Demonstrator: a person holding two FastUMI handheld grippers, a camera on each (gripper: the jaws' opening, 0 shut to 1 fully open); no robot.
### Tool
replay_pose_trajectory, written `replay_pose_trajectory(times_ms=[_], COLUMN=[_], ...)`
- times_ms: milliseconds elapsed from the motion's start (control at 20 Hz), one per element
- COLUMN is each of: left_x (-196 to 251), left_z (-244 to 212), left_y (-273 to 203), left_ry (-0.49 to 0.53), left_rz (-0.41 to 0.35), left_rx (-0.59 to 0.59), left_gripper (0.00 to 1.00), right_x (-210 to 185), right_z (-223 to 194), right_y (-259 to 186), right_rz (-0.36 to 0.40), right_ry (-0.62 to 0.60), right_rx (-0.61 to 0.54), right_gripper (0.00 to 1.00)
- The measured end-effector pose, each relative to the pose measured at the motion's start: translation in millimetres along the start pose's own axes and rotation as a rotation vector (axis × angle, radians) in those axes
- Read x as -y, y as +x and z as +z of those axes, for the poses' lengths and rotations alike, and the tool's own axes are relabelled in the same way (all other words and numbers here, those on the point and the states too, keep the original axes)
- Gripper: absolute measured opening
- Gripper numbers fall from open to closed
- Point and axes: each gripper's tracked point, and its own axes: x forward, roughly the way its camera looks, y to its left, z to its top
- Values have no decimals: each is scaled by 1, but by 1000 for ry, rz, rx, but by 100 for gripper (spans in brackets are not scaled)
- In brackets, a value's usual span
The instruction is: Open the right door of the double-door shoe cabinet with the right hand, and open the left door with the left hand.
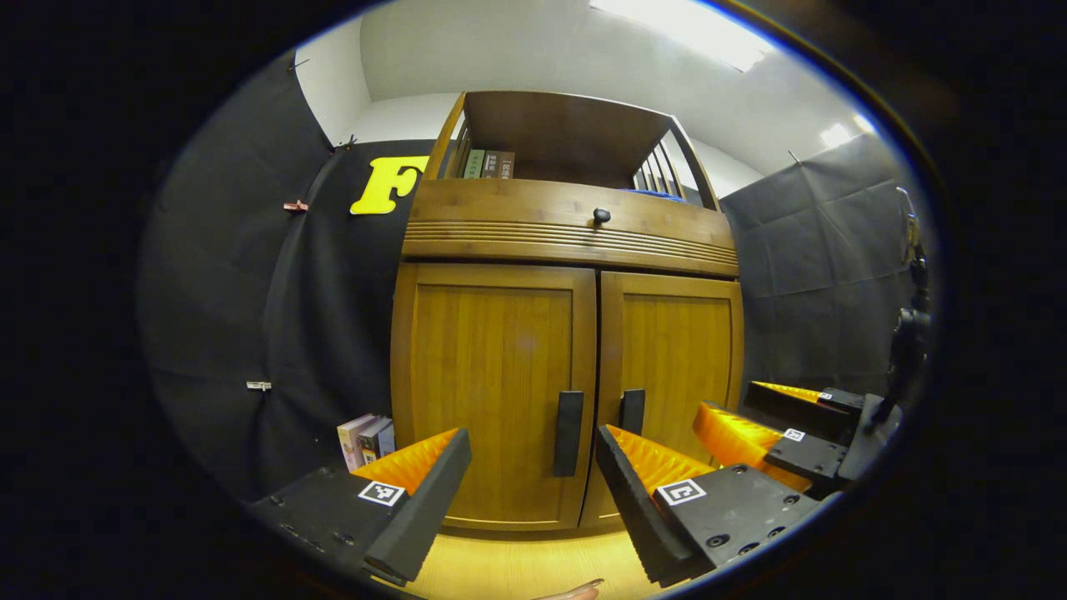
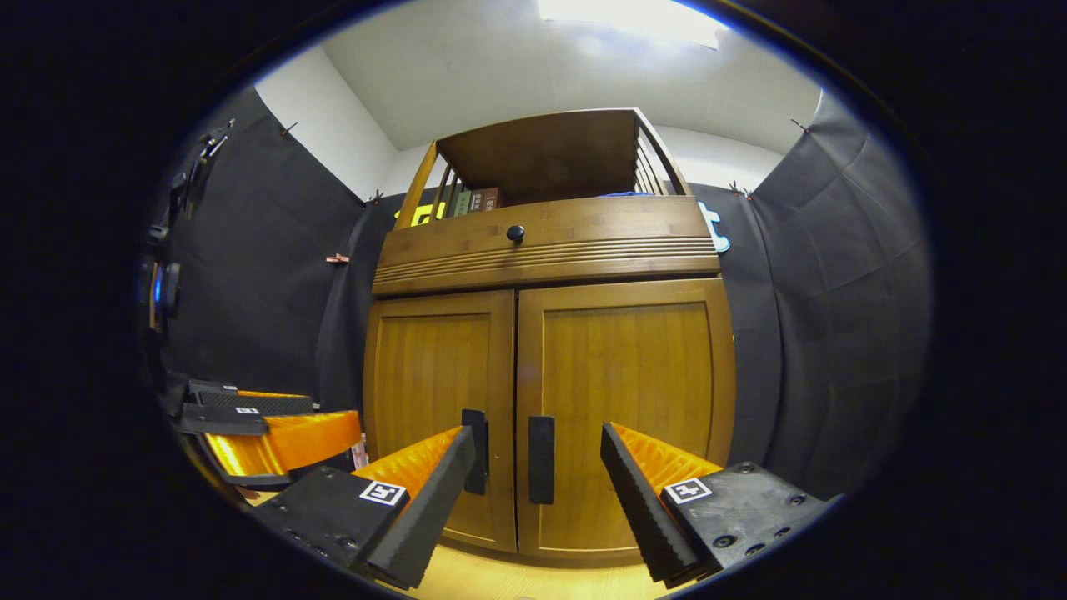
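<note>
We hold both tools up in front of the shoe cabinet (image 2: pixel 542 333), which stands on the wood floor against the booth wall; both doors are shut, nothing touched yet. Left tool (image 1: pixel 533 467) is released, jaws wide, pointing approx. at the left door handle (image 1: pixel 568 433), with a clear gap to it. Right tool (image 2: pixel 538 475) is likewise released, jaws spread, framing the right door handle (image 2: pixel 541 460) but well short of it. The right door (image 2: pixel 625 417) and left door (image 1: pixel 496 392) meet at the centre seam, and the two handles sit just beside each other.

Risks, as we judge them: handles are so close that a wide-spread jaw could straddle both or catch the wrong one, esp. the right tool, whose near finger overlaps the left handle (image 2: pixel 475 450) in the right gripper view. Both tools converge on the same seam, so they may bump. A shallow pinch could slip off the slim bars when we pull.
</note>
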Motion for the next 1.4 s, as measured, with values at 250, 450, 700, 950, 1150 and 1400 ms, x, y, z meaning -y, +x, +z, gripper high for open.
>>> replay_pose_trajectory(times_ms=[250, 450, 700, 950, 1150, 1400], left_x=[-5, -10, -13, -20, -29, -40], left_z=[5, 7, 2, -5, -11, -22], left_y=[-7, -6, -1, 3, 6, 12], left_ry=[1, -3, -10, -20, -30, -37], left_rz=[-19, -22, -35, -43, -37, -11], left_rx=[29, 47, 37, 27, 9, -24], left_gripper=[94, 94, 94, 94, 94, 94], right_x=[-3, 3, 1, 2, 6, 3], right_z=[-24, -38, -68, -80, -101, -127], right_y=[30, 57, 84, 102, 114, 120], right_rz=[-5, -28, -36, -65, -73, -72], right_ry=[-19, -56, -60, -83, -81, -50], right_rx=[-30, -19, -52, -43, -96, -171], right_gripper=[97, 96, 96, 96, 89, 68])
